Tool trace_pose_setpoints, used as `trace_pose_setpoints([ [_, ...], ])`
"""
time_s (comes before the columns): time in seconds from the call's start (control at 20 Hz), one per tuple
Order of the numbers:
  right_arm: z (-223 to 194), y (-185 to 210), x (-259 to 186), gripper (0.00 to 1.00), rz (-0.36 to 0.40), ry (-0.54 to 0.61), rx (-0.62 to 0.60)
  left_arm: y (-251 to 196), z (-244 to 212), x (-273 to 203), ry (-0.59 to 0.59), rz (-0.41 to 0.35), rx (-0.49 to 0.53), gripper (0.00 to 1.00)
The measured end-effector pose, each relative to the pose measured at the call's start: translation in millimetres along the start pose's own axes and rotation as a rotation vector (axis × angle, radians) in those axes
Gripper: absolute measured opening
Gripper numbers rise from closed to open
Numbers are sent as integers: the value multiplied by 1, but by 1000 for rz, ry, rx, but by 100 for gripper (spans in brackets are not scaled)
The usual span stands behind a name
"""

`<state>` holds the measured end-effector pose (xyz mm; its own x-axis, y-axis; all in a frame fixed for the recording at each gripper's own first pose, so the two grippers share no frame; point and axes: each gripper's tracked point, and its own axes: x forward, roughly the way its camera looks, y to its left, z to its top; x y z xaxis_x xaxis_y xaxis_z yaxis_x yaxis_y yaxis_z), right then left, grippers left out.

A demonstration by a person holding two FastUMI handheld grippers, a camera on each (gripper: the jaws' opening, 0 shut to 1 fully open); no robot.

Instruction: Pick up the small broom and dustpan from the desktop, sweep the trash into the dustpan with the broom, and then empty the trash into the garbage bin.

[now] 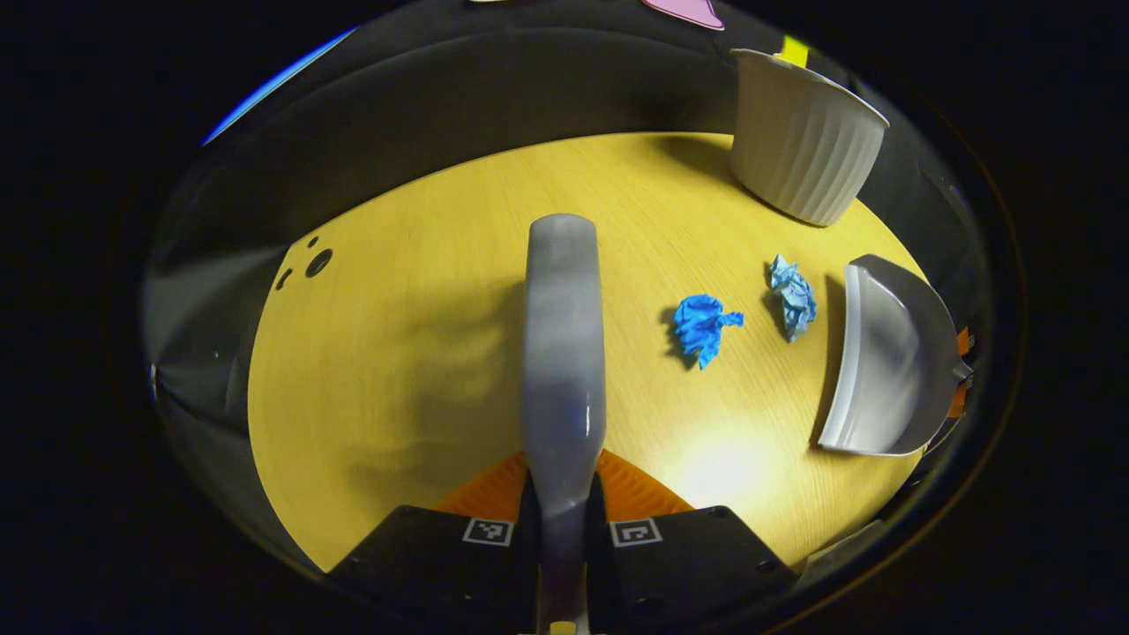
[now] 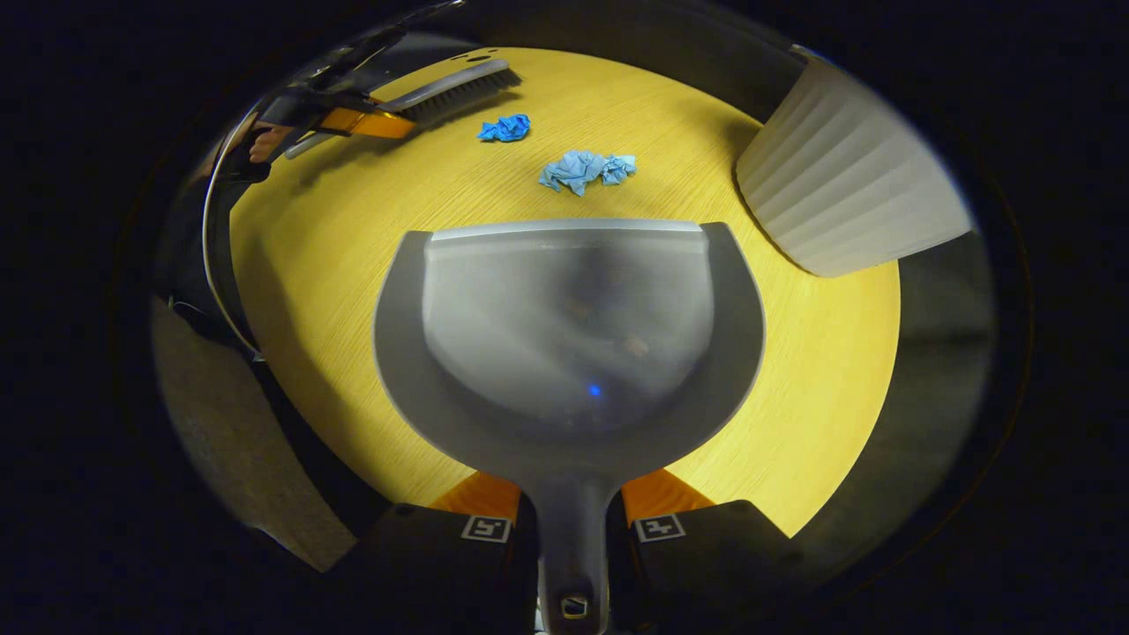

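A: Left gripper view, left to right: broom [image 1: 564, 353] clamped between the left gripper [image 1: 562, 520] fingers, dark wad [image 1: 703, 326], pale wad [image 1: 793, 295], dustpan [image 1: 886, 362] at far right, bin [image 1: 804, 137] behind.

B: Right gripper view: broom [image 2: 445, 93] held far left, dark wad [image 2: 504, 129], pale wad [image 2: 584, 169] just past the dustpan [image 2: 569, 344] lip; handle pinched by the right gripper [image 2: 571, 529]; bin [image 2: 847, 190] at right.

A: Risks?

B: Pan appears lifted; wads could be pushed under the lip. Light paper could be flicked off the table [image 2: 820, 370] by a fast stroke. Pan could be twisted in the grip when tipped at the bin.
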<state>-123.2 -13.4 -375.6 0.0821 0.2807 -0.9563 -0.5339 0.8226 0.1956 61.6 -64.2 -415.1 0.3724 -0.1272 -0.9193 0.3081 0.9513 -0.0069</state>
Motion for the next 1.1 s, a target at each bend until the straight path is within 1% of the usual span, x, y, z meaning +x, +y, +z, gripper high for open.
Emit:
trace_pose_setpoints([
  [0.1,1,-2,3,36,23,1,-8,-9,8,8,7,-12,20,25],
  [0.3,3,-3,6,36,34,4,-33,-33,21,19,19,-47,65,25],
  [0.35,4,-3,7,36,41,1,-33,-41,24,20,20,-62,80,25],
  [0.4,5,-4,8,36,46,-2,-32,-51,26,22,21,-80,99,28],
  [0.45,5,-5,9,36,51,-3,-32,-60,28,23,21,-99,117,25],
  [0.5,7,-4,10,36,55,-6,-31,-72,29,23,21,-121,135,25],
  [0.55,10,-5,9,36,57,-11,-30,-84,30,23,21,-143,152,28],
  [0.6,10,-6,12,36,59,-15,-31,-94,30,22,24,-162,167,25],
  [0.65,10,-6,11,36,62,-20,-34,-103,32,21,18,-179,189,25],
  [0.7,10,-6,10,36,64,-24,-38,-113,32,18,20,-207,205,29],
  [0.75,10,-6,11,36,66,-29,-42,-123,33,15,19,-238,222,25],
  [0.9,10,-7,15,36,75,-46,-51,-157,22,0,33,-365,254,25],
  [1.0,10,-7,15,36,76,-60,-58,-169,22,-10,38,-444,258,25],
  [1.05,11,-8,16,36,73,-67,-59,-169,23,-12,34,-462,248,25],
  [1.1,12,-8,16,36,69,-71,-54,-166,22,-13,31,-463,238,25],
])
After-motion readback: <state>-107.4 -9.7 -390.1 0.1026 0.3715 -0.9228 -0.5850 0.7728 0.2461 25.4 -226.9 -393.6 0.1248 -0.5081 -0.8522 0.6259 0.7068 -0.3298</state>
